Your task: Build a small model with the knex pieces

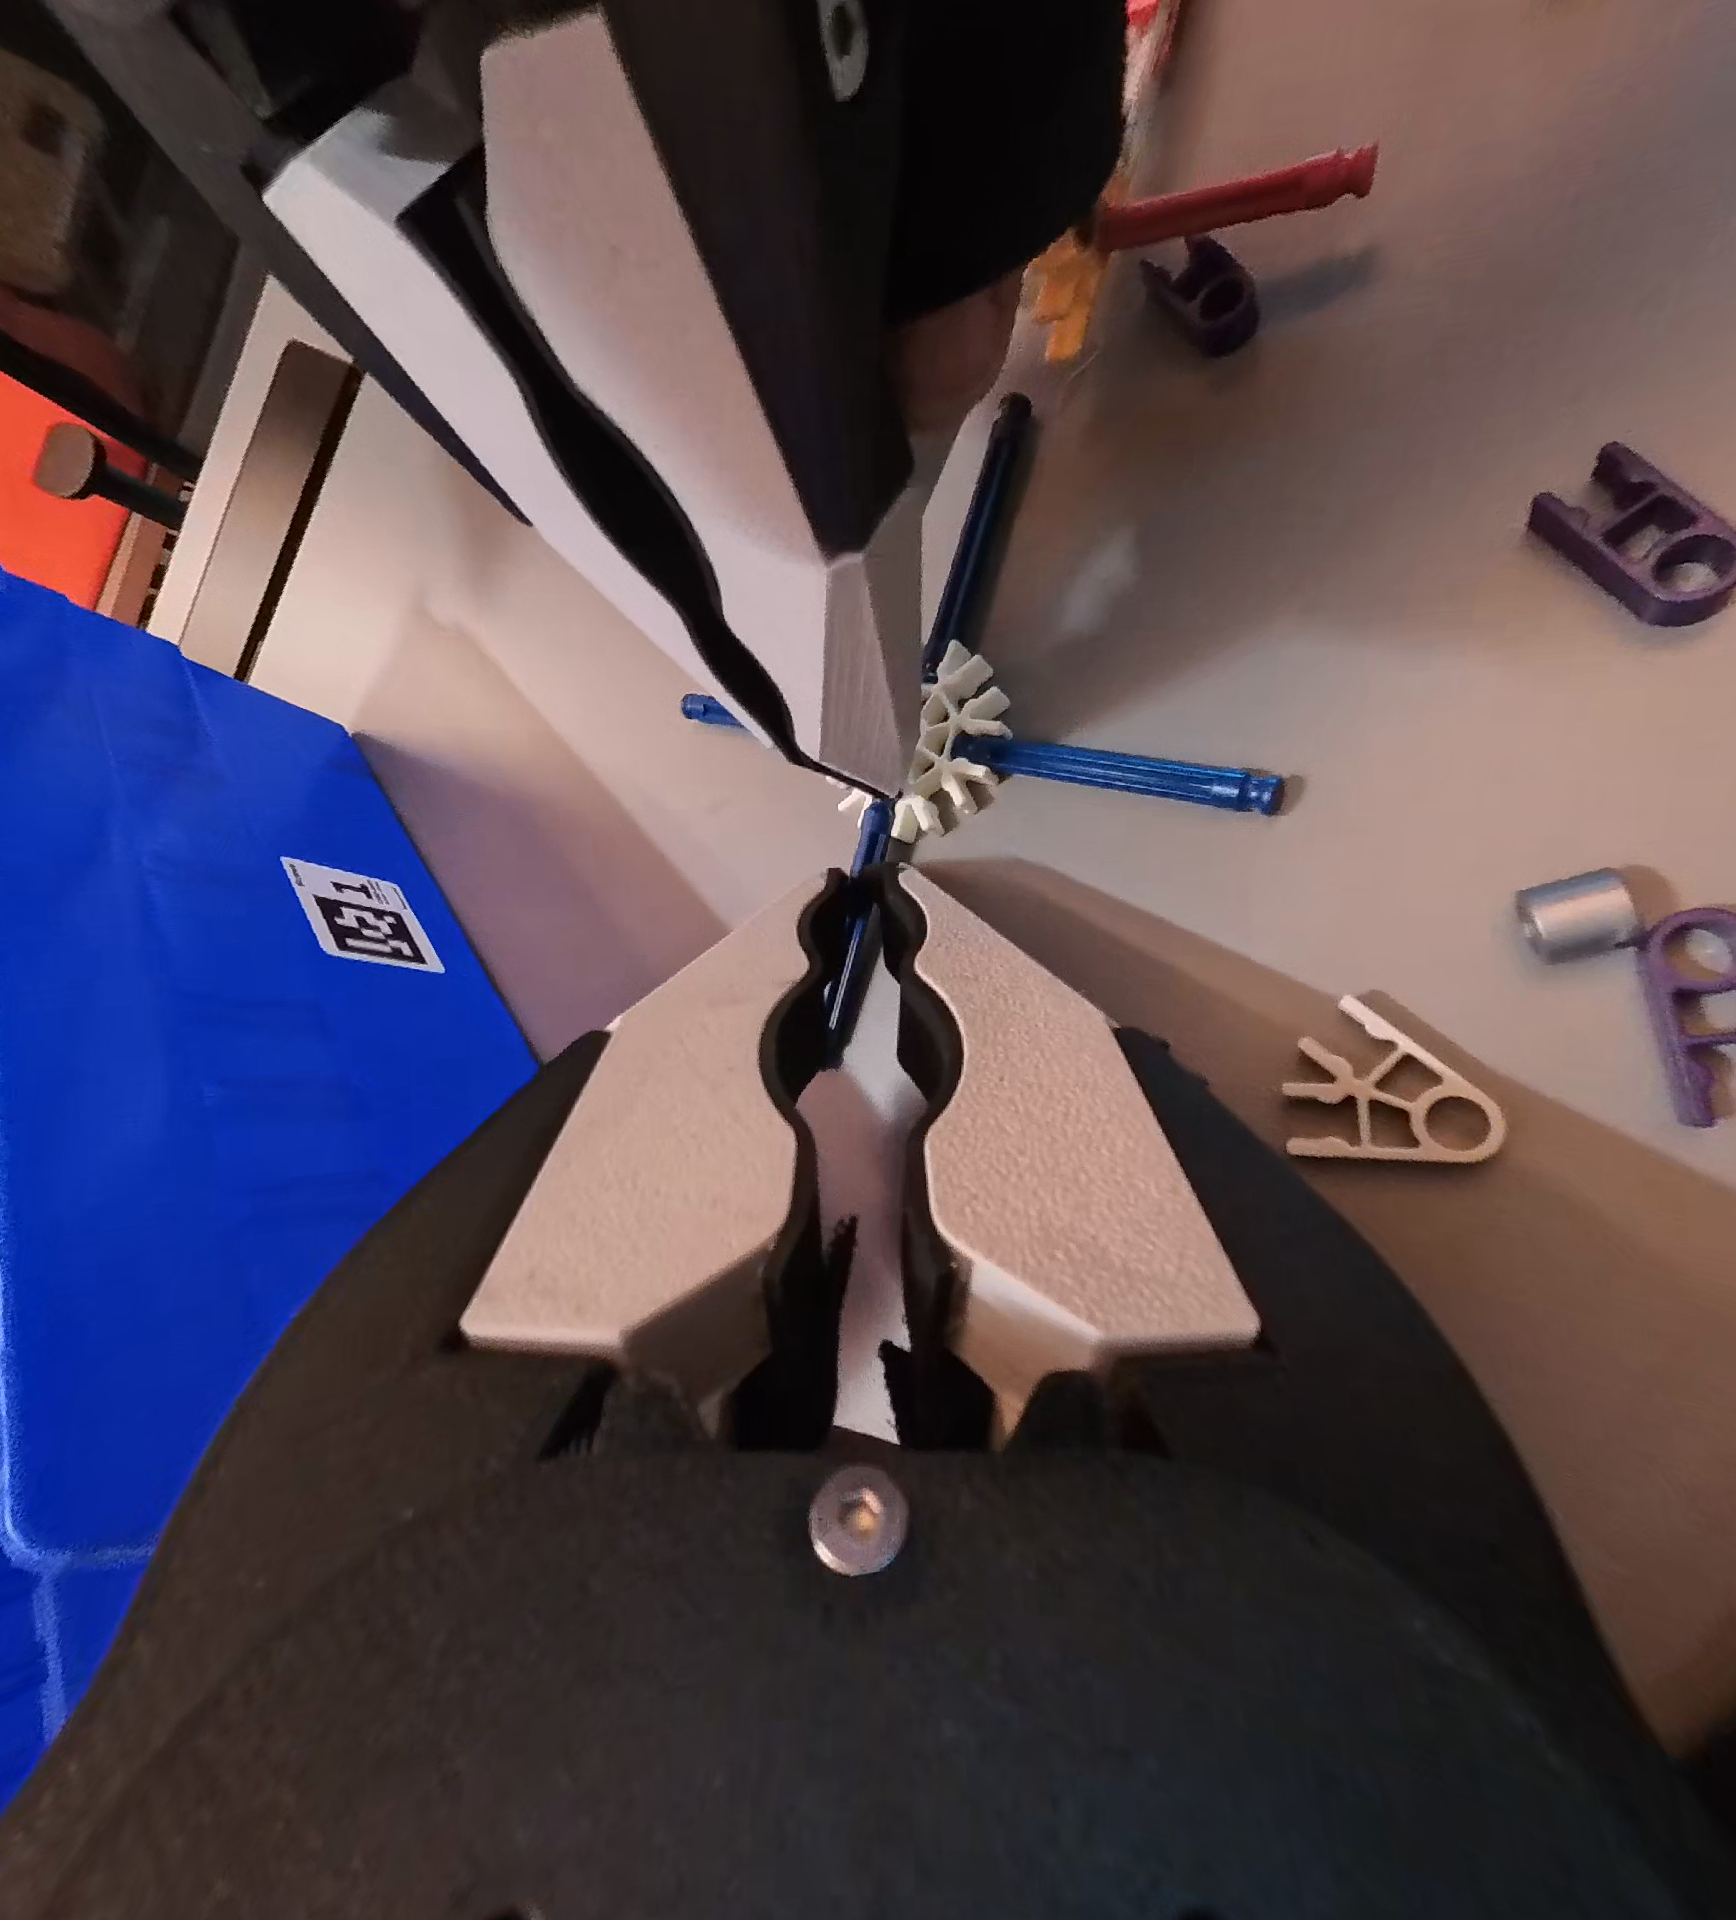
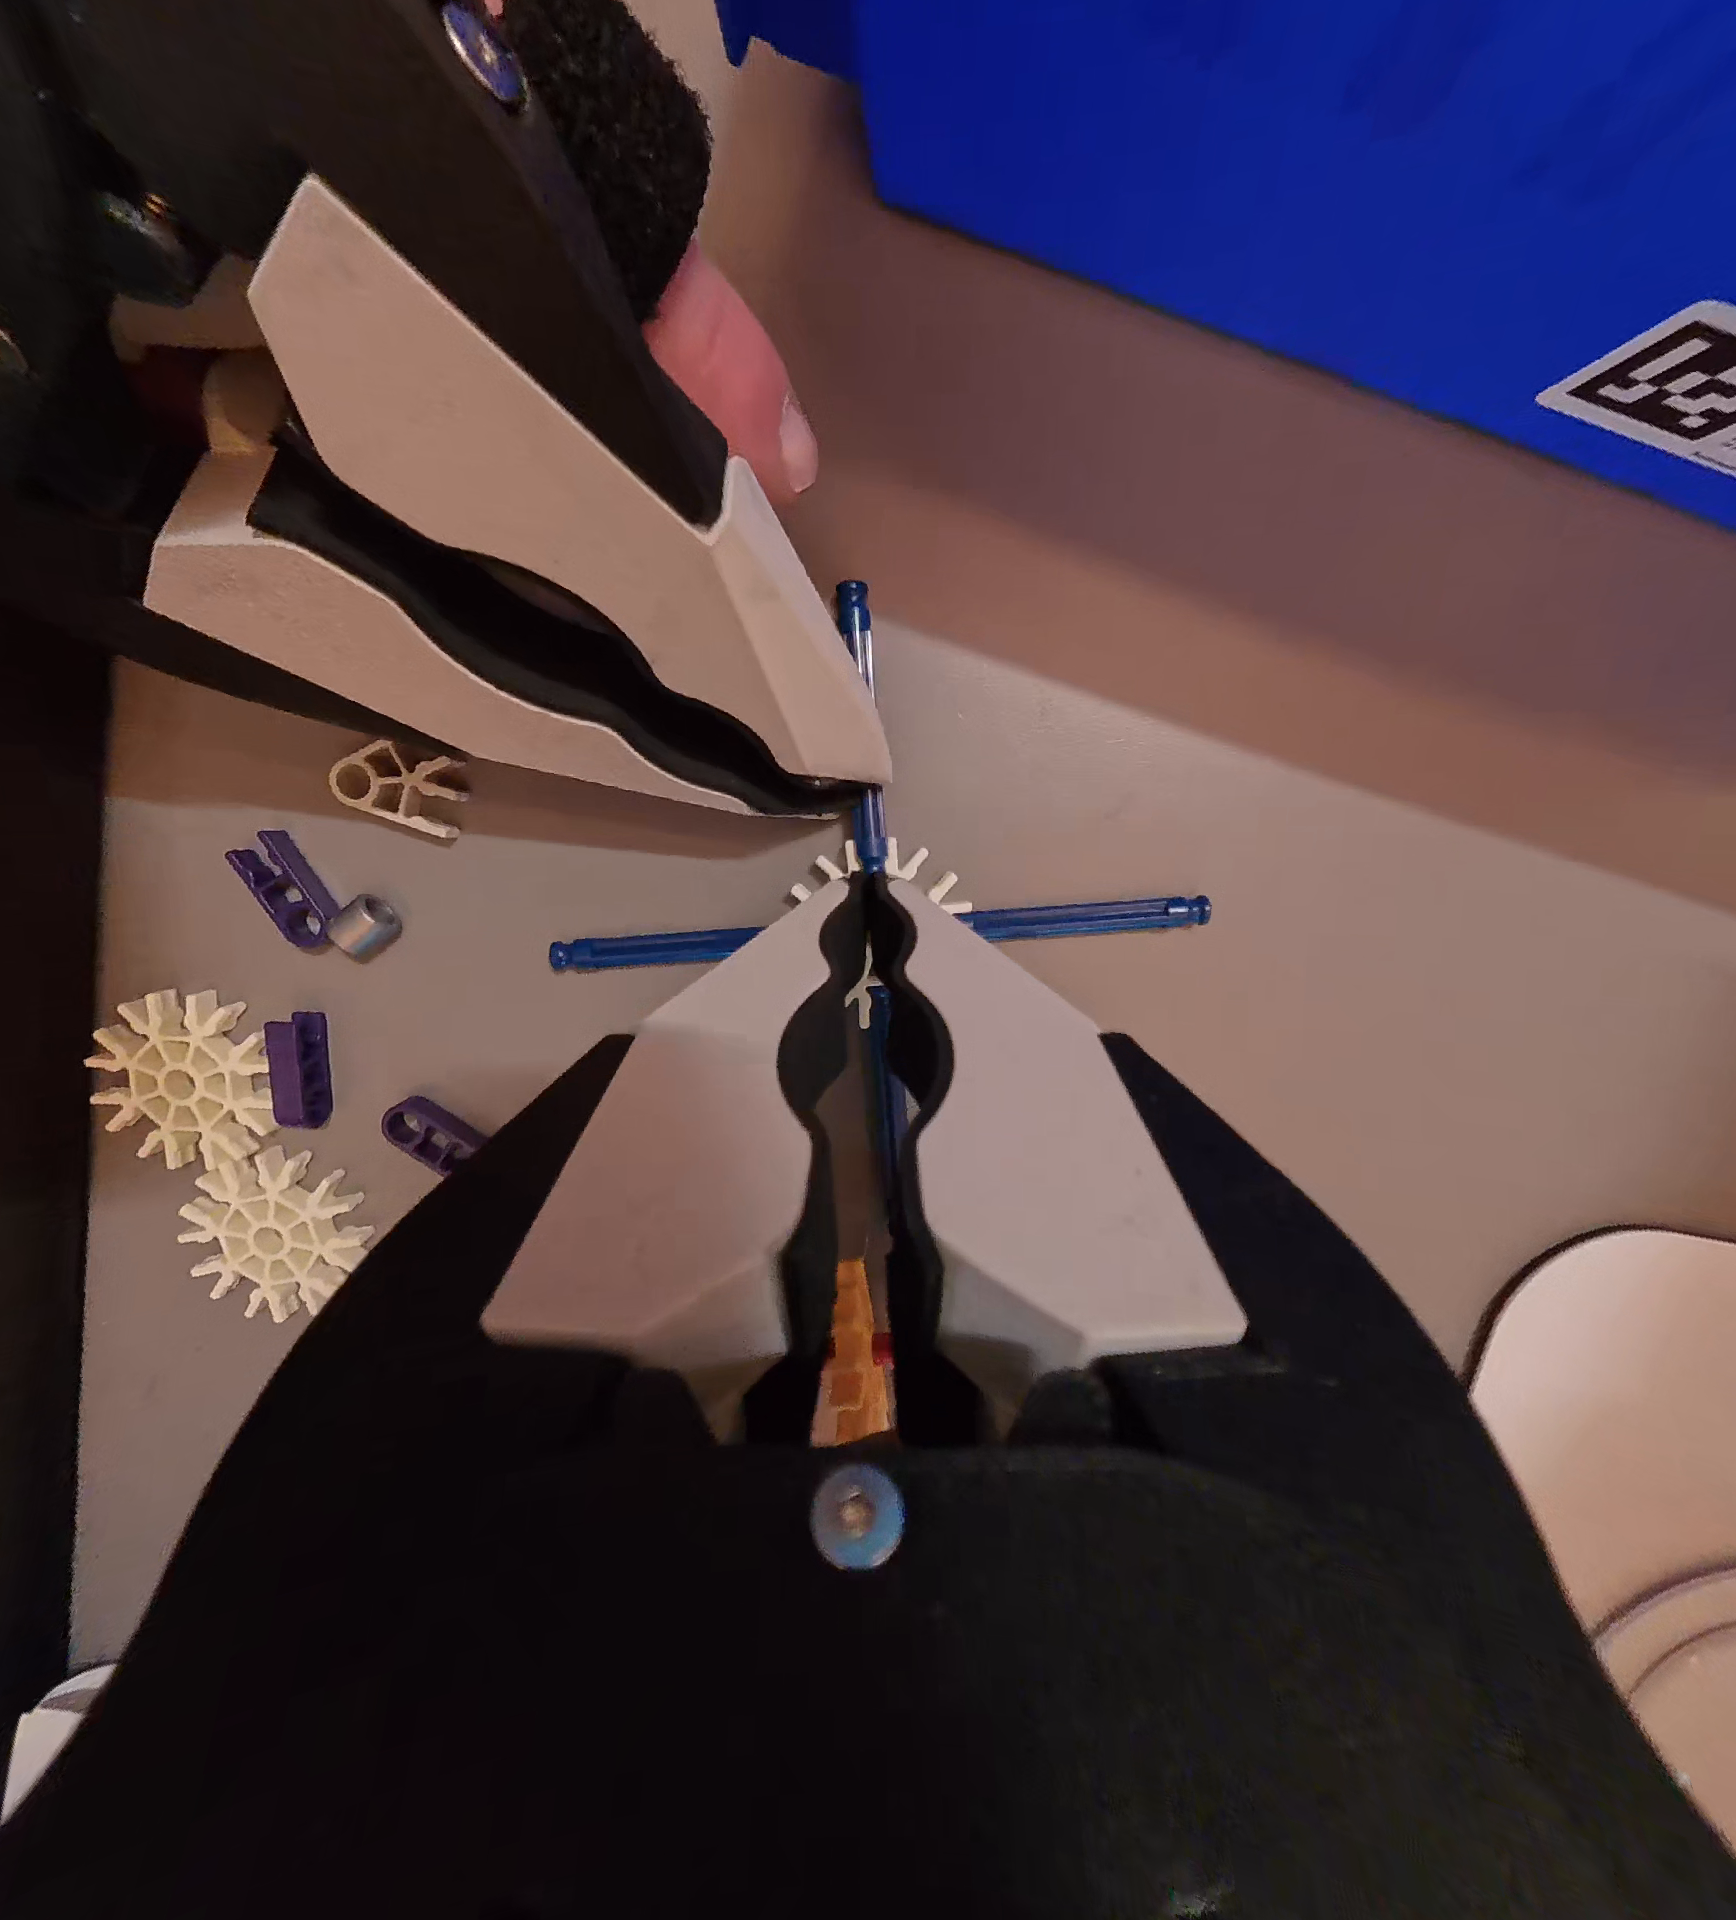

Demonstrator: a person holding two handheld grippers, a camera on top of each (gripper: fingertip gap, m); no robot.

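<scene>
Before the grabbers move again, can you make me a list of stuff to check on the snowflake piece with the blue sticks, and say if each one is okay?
1. Left gripper shut on a blue rod: ok, the rod sits between its fingers.
2. Right gripper shut on the white snowflake connector: ok, its tips pinch the hub.
3. Held rod pushed fully into the connector: cannot tell, the fingertips hide the joint.
4. Side rods attached: ok, one blue rod sticks out each way in the right wrist view.
5. Two grippers apart: not ok, their tips nearly touch at the hub.
6. Loose purple pieces away from the build: ok, they lie off to the side on the table.
</scene>
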